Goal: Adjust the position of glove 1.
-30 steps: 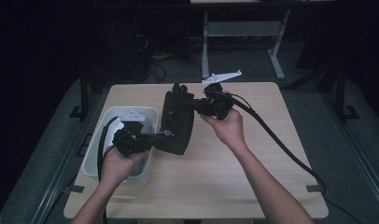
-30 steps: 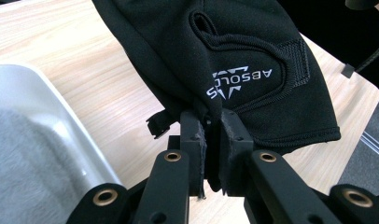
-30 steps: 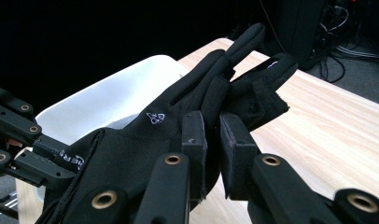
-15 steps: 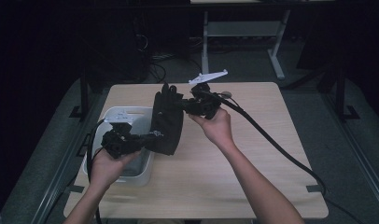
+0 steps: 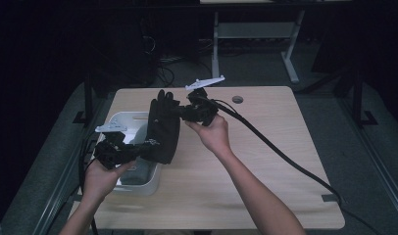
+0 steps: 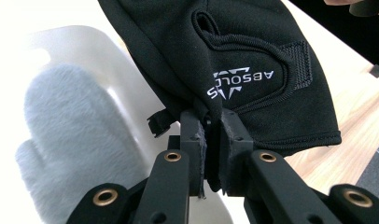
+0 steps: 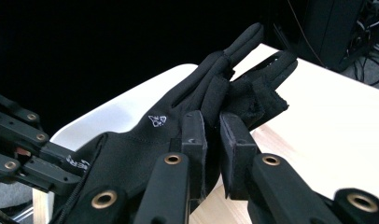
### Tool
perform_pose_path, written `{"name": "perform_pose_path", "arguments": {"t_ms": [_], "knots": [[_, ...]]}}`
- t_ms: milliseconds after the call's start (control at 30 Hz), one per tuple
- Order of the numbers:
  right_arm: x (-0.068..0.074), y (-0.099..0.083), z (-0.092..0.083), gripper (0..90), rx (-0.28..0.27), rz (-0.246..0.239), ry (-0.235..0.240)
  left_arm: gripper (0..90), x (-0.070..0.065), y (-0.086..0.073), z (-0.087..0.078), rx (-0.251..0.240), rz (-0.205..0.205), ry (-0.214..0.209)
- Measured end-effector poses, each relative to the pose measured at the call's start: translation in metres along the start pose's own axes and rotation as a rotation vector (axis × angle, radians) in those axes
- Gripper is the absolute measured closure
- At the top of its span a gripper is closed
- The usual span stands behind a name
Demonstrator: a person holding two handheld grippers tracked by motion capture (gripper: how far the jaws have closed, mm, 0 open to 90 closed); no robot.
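Black glove (image 5: 163,128) held off the table (image 5: 265,161) between both grippers, hanging at the bin's (image 5: 119,120) right rim. Left gripper (image 5: 147,144) clenched on the cuff hem; right gripper (image 5: 183,111) clenched on fabric near the finger end. Two-point hold likely keeps the limp glove spread flat rather than bunched — easier to lower into the bin or lay on the table.

Left gripper view: jaws pinched together on the cuff edge (image 6: 211,114), fabric folded between the pads, white logo print (image 6: 241,84) upside down on the back. Glove looks like soft stretch knit, matte, with raised stitched seams and a ribbed patch (image 6: 299,63) at the side. Small pull tab (image 6: 157,123) dangling at the hem.

Right gripper view: jaws closed on the glove (image 7: 211,100), glove fingers (image 7: 246,42) pointing away, slightly splayed, one tip frayed or folded. Left gripper (image 7: 52,175) visible at far left, on the cuff end.

Bin — white plastic, smooth, rounded corners. Inside, a pale grey fleecy item (image 6: 71,140), maybe another glove or mitten; cannot tell. Table light wood laminate with a cable hole (image 5: 237,99).
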State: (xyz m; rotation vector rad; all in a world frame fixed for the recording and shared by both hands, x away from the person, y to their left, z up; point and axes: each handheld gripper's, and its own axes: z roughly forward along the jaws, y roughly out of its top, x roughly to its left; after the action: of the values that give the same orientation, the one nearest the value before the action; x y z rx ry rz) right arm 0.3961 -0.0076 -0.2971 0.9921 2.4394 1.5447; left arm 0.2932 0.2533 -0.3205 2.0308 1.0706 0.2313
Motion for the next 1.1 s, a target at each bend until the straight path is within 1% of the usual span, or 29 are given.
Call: {"name": "perform_pose_path", "arguments": {"t_ms": [33, 67, 100, 167, 233, 300, 400, 433, 467, 500, 567, 600, 667, 767, 800, 900, 933, 1000, 1100], "knots": [[0.001, 0.0, 0.003, 81.1, 0.003, -0.005, 0.0, 82.0, 0.0, 0.0, 0.0, 0.0, 0.0, 0.0], [0.002, 0.0, 0.006, 81.1, 0.005, -0.004, 0.001, 82.0, 0.001, -0.002, 0.0, 0.0, -0.008, 0.007], [0.004, 0.0, 0.009, 81.1, 0.001, -0.006, 0.005, 82.0, 0.003, -0.003, -0.001, 0.007, -0.005, 0.011], [0.007, 0.001, 0.016, 81.1, 0.002, -0.013, 0.011, 82.0, 0.009, -0.009, -0.004, 0.003, -0.022, 0.019], [0.007, 0.002, 0.019, 81.1, 0.001, -0.013, 0.015, 82.0, 0.011, -0.011, -0.006, 0.005, -0.026, 0.022], [0.012, 0.004, 0.029, 81.1, 0.01, -0.021, 0.02, 82.0, 0.018, -0.015, -0.01, 0.004, -0.039, 0.034], [0.013, 0.003, 0.037, 81.1, 0.004, 0.004, 0.035, 82.0, 0.023, -0.019, -0.013, 0.005, -0.051, 0.042], [0.012, 0.002, 0.04, 81.1, 0.003, 0.008, 0.041, 82.0, 0.023, -0.019, -0.013, 0.005, -0.051, 0.042], [0.012, 0.0, 0.043, 81.1, 0.007, 0.015, 0.041, 82.0, 0.026, -0.021, -0.015, 0.01, -0.047, 0.048], [0.012, 0.0, 0.043, 81.1, 0.007, 0.015, 0.041, 82.0, 0.026, -0.021, -0.015, 0.01, -0.047, 0.048], [0.011, -0.004, 0.051, 81.1, 0.01, 0.025, 0.046, 82.0, 0.029, -0.025, -0.015, 0.018, -0.049, 0.059], [0.011, -0.006, 0.054, 81.1, 0.008, 0.024, 0.048, 82.0, 0.03, -0.026, -0.015, 0.02, -0.049, 0.064], [0.011, -0.008, 0.059, 81.1, 0.011, 0.04, 0.057, 82.0, 0.033, -0.029, -0.015, 0.025, -0.055, 0.069], [0.01, -0.012, 0.067, 81.1, 0.008, 0.041, 0.063, 82.0, 0.036, -0.033, -0.014, 0.035, -0.056, 0.08], [0.01, -0.013, 0.069, 81.1, 0.011, 0.05, 0.063, 82.0, 0.037, -0.034, -0.014, 0.043, -0.053, 0.085], [0.009, -0.019, 0.078, 81.1, 0.023, 0.051, 0.059, 82.0, 0.039, -0.037, -0.012, 0.054, -0.056, 0.091], [0.009, -0.021, 0.08, 81.1, 0.028, 0.049, 0.058, 82.0, 0.04, -0.04, -0.009, 0.068, -0.056, 0.1], [0.009, -0.024, 0.085, 81.0, 0.032, 0.057, 0.059, 82.0, 0.043, -0.043, -0.007, 0.077, -0.061, 0.102], [0.009, -0.028, 0.089, 81.0, 0.04, 0.054, 0.057, 82.0, 0.045, -0.046, -0.005, 0.085, -0.071, 0.101]]}}
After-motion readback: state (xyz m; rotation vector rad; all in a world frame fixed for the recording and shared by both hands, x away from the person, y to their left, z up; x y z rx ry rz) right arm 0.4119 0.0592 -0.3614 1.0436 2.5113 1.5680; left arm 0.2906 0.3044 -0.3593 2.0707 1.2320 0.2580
